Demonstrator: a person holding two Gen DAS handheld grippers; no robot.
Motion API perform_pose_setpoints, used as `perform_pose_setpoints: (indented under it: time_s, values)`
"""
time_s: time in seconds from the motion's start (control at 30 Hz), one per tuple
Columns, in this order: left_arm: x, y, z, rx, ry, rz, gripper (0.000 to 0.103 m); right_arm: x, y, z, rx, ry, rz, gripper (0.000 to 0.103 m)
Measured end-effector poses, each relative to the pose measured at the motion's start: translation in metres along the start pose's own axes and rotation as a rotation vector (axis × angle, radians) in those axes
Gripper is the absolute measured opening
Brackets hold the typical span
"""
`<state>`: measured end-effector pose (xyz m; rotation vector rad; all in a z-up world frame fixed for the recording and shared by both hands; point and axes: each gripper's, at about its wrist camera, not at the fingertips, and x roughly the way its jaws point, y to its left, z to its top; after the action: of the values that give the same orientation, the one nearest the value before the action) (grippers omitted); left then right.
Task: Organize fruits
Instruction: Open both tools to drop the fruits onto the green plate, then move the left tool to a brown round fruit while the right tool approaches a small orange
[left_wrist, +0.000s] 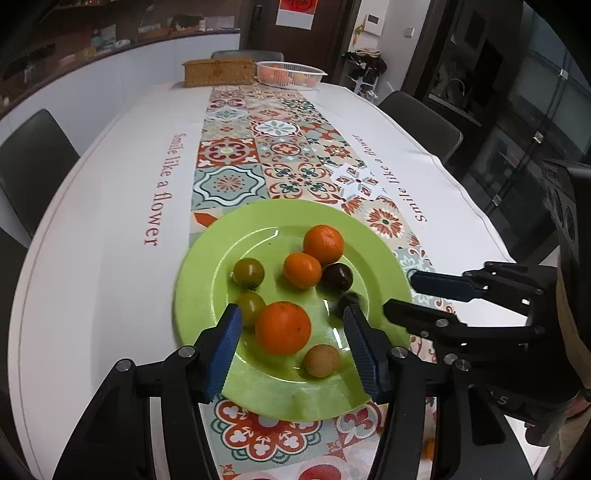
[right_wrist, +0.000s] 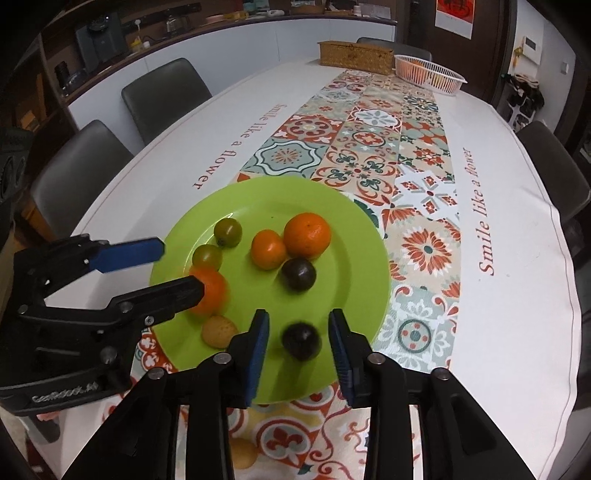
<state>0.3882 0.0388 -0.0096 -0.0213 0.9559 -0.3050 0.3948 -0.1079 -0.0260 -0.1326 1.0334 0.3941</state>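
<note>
Fruit sits on a green plate on the tabletop: three oranges, two green tomatoes, two dark plums, one tan longan. Left tongs spread wide, straddling the nearest orange without touching it. Right tongs likewise released, fingers either side of the nearer dark plum, which looks blurred. At the tabletop's far end, a white basket beside a woven box.
</note>
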Motion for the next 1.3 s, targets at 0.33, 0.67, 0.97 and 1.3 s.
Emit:
perform_pose_setpoints:
  time_s: [0.33, 0.67, 0.97, 1.3]
  values:
    - [-0.044, -0.014, -0.019, 0.037, -0.071, 0.116, 0.056, -0.037, 0.010, -0.026, -0.040, -0.063, -0.034, 0.036]
    - [-0.098, -0.045, -0.039, 0.096, -0.161, 0.135, 0.058, -0.100, 0.021, -0.059, -0.016, -0.189, -0.053, 0.045]
    - [-0.113, -0.066, -0.065, 0.179, -0.173, 0.083, 0.060, -0.128, 0.031, -0.095, 0.016, -0.244, -0.106, 0.045]
    - [-0.103, -0.078, -0.094, 0.287, -0.137, 0.028, 0.060, -0.109, 0.034, -0.132, 0.086, -0.167, -0.069, 0.045]
